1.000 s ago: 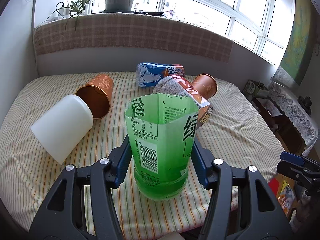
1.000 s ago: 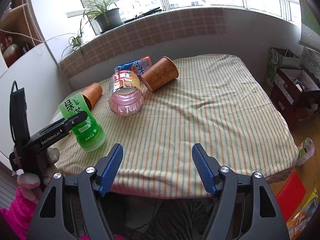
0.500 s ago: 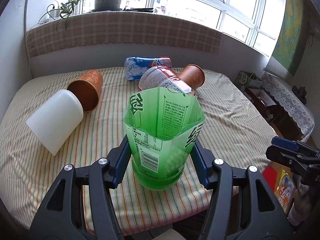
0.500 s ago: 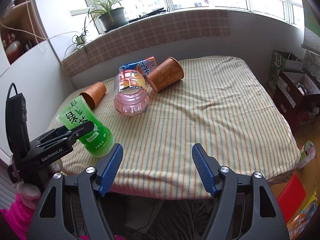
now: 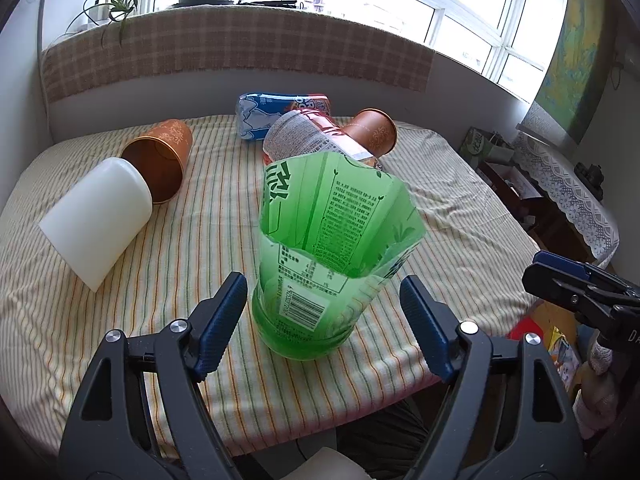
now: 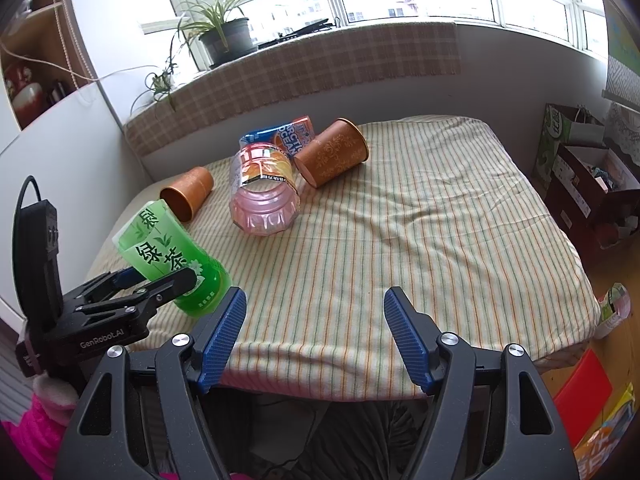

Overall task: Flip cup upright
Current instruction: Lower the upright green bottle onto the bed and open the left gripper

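Note:
A green cut-bottle cup [image 5: 320, 264] stands upright on the striped table near its front edge, open end up; it also shows in the right wrist view [image 6: 176, 264]. My left gripper [image 5: 324, 320] is open, its blue pads on either side of the cup's base and apart from it. My right gripper [image 6: 316, 340] is open and empty over the table's front edge. It also shows at the right of the left wrist view [image 5: 576, 288].
Lying on their sides: a white cup [image 5: 96, 220], a copper cup [image 5: 160, 156], a pink cut-bottle cup [image 6: 264, 196], a blue cut-bottle cup [image 5: 276, 114] and a second copper cup [image 6: 332, 152]. Boxes and bags [image 6: 588, 176] stand on the floor at right.
My left gripper has opened and let go of the green cup, which now stands on the table nearer the front edge. The right gripper has barely moved.

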`<state>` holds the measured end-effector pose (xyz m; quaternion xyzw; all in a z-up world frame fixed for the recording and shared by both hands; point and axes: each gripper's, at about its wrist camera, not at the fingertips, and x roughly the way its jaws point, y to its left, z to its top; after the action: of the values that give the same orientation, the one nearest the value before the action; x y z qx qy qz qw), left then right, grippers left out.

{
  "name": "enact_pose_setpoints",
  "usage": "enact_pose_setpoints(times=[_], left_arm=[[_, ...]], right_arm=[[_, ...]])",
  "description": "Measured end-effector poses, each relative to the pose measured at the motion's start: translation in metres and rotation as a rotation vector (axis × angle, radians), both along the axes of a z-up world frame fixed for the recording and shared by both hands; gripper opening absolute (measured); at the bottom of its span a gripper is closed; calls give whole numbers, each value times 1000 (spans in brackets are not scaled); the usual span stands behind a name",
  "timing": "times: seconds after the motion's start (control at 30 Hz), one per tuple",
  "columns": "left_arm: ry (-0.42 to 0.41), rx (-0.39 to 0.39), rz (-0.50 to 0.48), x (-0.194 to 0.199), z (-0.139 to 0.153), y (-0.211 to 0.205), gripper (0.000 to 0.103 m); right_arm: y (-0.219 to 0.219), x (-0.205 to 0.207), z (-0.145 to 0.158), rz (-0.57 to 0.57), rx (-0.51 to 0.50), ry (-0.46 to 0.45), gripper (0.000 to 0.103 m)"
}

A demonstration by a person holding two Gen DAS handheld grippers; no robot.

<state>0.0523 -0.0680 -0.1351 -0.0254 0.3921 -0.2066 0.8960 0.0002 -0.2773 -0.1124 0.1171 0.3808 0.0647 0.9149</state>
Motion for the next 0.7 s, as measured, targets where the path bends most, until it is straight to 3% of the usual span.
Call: enact_pose_setpoints(times=[0.23, 0.43, 0.57, 0.7], left_arm=[[-15, 27, 33, -23, 2, 22, 81], [-143, 59, 130, -55, 31, 45, 82], [-238, 54, 194, -71, 57, 54, 99], [-315, 60, 248, -83, 77, 57, 102]], right_arm=[[8, -1, 8, 7, -18, -44, 71], [21, -6, 19, 11, -38, -110, 71], [29, -11, 27, 7, -46, -166, 79], [36, -15, 35, -3, -88, -221, 83]])
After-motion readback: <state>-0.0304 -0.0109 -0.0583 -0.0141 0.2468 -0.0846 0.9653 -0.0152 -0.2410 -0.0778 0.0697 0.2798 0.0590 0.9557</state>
